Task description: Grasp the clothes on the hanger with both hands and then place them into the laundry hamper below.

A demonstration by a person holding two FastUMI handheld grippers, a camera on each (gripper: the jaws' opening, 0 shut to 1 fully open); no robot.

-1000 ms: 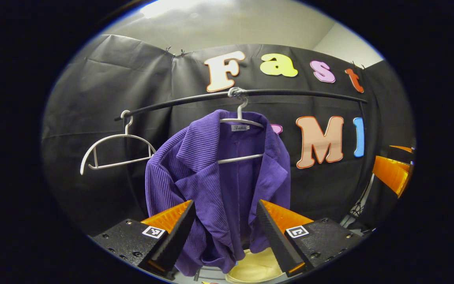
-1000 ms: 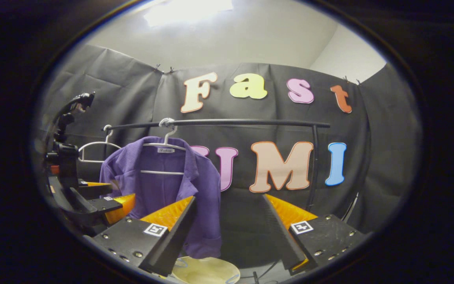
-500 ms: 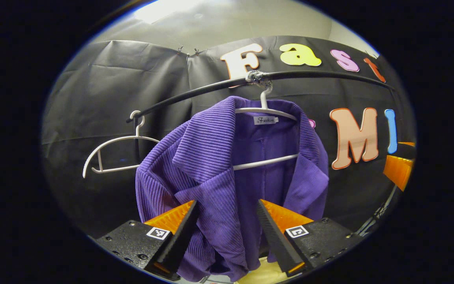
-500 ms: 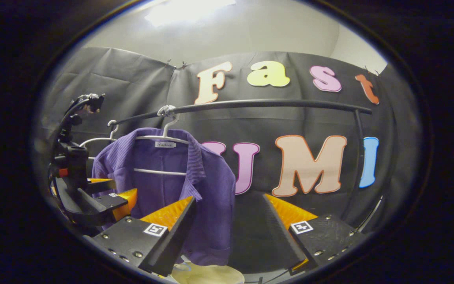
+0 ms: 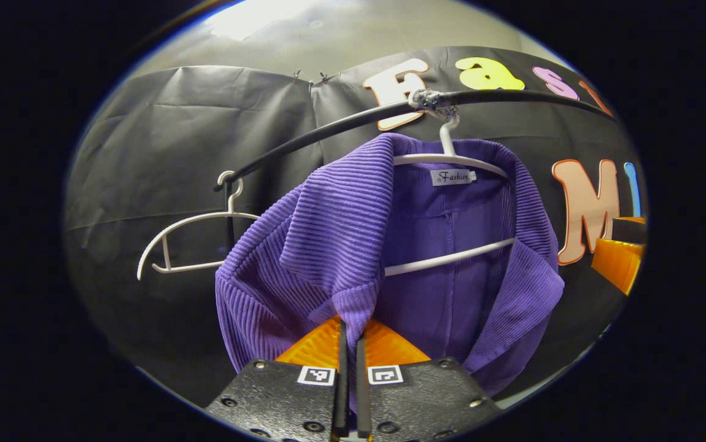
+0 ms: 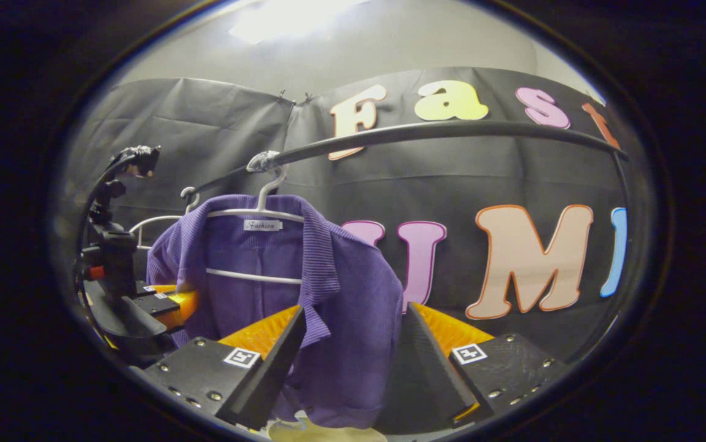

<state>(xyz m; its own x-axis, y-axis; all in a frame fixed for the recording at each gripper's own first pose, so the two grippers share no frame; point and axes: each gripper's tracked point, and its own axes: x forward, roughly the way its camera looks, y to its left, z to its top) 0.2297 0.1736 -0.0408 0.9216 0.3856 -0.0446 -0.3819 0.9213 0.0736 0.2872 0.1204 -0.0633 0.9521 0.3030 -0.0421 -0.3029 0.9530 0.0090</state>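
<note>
Backdrop: black cloth wall [image 5: 162, 153] behind a dark rail [image 6: 439, 132] that spans the booth.
Jacket: purple ribbed jacket [image 5: 328, 245] hangs on a white hanger [image 5: 451, 161] hooked over the rail, collar spread wide.
Left gripper [image 5: 350, 334]: jaws closed almost flush, with the tip of the jacket's lapel caught between them.
Right gripper [image 6: 353, 325]: jaws spread wide, empty, framing the jacket's other front panel; whether they touch the cloth cannot be told.
Second hanger: bare white hanger [image 5: 190, 242] hangs farther along the rail, beside the jacket.
Hamper: pale rim [image 6: 328, 433] just visible below the jacket's hem in the right gripper view.
</note>
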